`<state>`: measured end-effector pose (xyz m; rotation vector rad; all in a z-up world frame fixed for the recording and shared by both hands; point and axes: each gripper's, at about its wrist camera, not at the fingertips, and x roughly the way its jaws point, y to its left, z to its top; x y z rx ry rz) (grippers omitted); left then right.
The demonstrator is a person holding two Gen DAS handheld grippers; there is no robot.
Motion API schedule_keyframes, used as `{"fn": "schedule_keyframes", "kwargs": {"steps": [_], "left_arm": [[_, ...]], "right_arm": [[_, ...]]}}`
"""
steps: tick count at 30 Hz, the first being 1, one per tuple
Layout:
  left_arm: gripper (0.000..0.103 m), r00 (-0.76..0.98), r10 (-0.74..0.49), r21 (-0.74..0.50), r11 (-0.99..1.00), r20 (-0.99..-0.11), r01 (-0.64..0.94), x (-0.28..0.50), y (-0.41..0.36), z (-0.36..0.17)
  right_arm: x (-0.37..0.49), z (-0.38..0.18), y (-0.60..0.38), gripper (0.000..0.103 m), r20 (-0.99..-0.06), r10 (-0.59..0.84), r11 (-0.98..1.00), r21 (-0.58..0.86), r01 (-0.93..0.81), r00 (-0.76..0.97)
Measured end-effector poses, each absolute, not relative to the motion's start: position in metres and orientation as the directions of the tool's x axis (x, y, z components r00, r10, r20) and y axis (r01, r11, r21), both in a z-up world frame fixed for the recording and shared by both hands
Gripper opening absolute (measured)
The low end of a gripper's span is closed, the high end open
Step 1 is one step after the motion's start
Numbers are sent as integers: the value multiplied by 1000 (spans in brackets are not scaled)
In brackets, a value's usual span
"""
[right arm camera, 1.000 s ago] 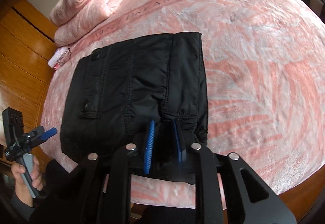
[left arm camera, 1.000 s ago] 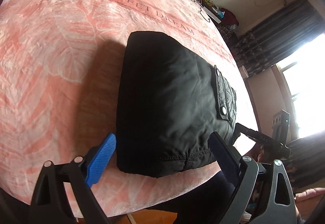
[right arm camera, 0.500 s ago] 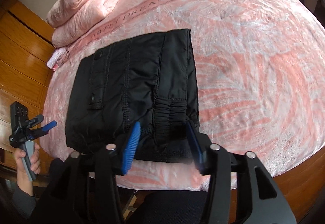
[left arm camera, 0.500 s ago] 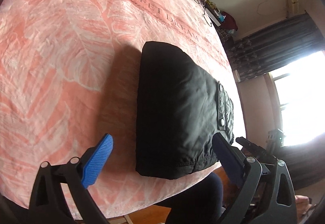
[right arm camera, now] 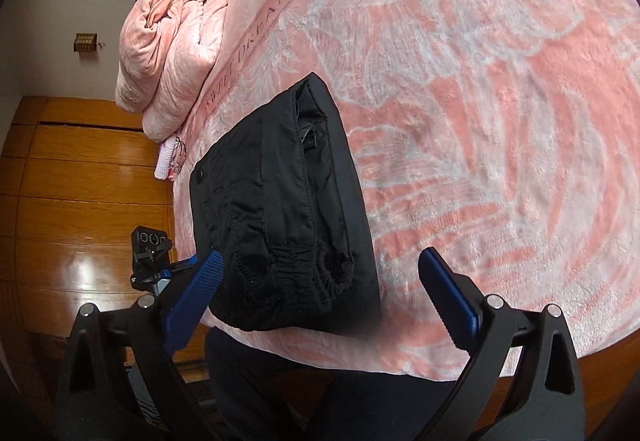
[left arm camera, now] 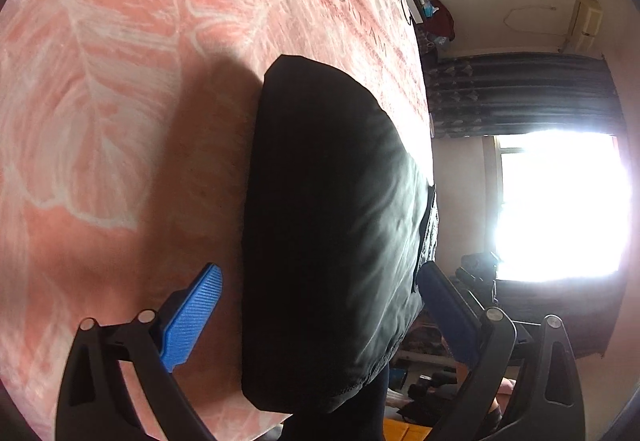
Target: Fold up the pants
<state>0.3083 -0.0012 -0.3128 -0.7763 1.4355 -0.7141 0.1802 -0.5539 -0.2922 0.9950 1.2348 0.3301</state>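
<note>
We see a wide pink fleece blanket with pale leaf patterns and woven lettering spread over the bed, filling most of both views. On it, near the edge closest to us, lies the folded black padded pants bundle, a compact rectangular stack resting flat on the fleece.

The right wrist view shows us the gathered elastic hem and stitched seams at the near end of the bundle, plus a snap on its left side; the left wrist view shows only a smooth dark face with a pocket flap along the far edge. Only the right view holds the rolled pink quilt at the head of the bed and the glossy orange wooden wall panels. Only the left view gives us the bright window and the dark curtain above it.

The left gripper has its blue-padded jaws spread wide on either side of the bundle's near end, gripping nothing. The right gripper is likewise spread wide with nothing between the pads but the hem ahead of them. We also see the left gripper in the right view, small, beyond the left jaw.
</note>
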Motion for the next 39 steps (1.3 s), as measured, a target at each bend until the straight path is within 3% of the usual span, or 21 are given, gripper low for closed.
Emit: {"fn": "schedule_keyframes", "kwargs": {"steps": [20, 26, 28, 32, 34, 38, 39], "left_arm": [[99, -75, -848, -844, 530, -525, -81, 327, -45, -366], [98, -76, -850, -848, 526, -522, -63, 327, -59, -365], [95, -83, -847, -847, 529, -525, -44, 325, -66, -364], [77, -63, -840, -840, 542, -539, -31, 326, -70, -366], [72, -52, -842, -842, 538, -537, -27, 324, -70, -364], [57, -30, -850, -850, 526, -526, -9, 321, -69, -359], [55, -24, -851, -851, 525, -525, -5, 321, -70, -358]], "right_arm": [[228, -340, -519, 101, -470, 840, 416, 878, 236, 271], [237, -344, -506, 101, -475, 847, 431, 876, 215, 240], [240, -343, -501, 101, -474, 851, 435, 878, 201, 226], [242, -341, -494, 100, -477, 852, 448, 878, 170, 218], [247, -337, -488, 93, -494, 841, 471, 869, 151, 218], [244, -329, -489, 58, -482, 844, 468, 876, 118, 235], [243, -326, -489, 55, -479, 844, 466, 878, 111, 242]]}}
